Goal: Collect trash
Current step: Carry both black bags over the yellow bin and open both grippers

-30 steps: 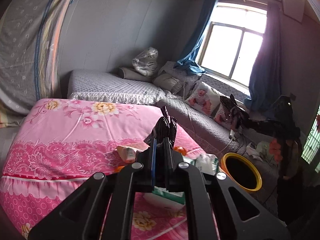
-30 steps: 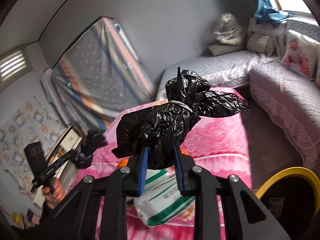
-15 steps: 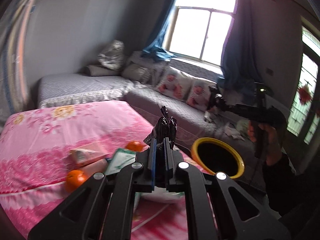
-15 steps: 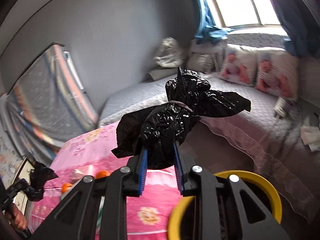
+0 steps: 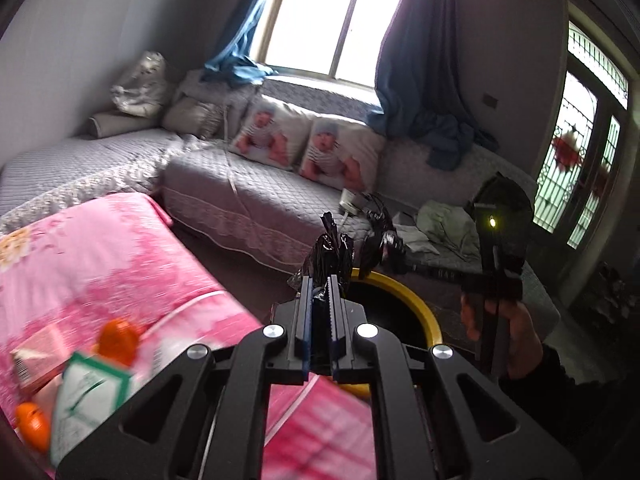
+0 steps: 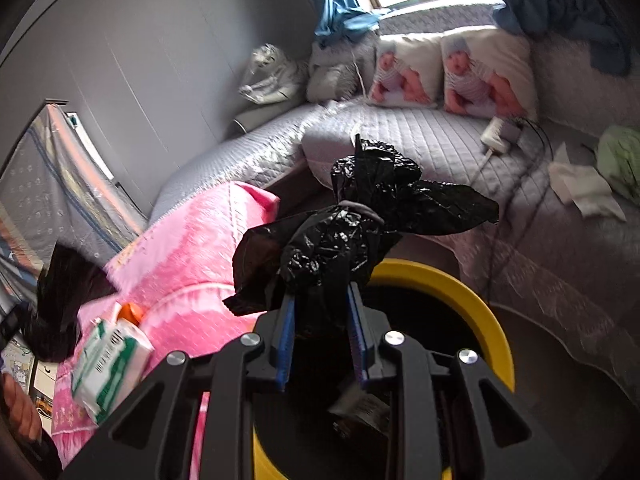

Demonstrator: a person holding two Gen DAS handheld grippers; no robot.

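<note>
Left wrist view: left gripper (image 5: 319, 298) clamped on a thin twist of crinkled black plastic bag (image 5: 329, 254), near the round yellow-rimmed bin (image 5: 416, 304). Best spread the bag over the rim evenly.

Right wrist view: right gripper (image 6: 320, 334) clamped on a bunched black plastic bag knot (image 6: 340, 240) over the bin; pink bedspread (image 6: 188, 248) edge just beside, open floor right.

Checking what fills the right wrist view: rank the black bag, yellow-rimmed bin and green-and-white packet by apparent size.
1. yellow-rimmed bin, partly hidden
2. black bag, though enlarged by nearness to the camera
3. green-and-white packet
</note>
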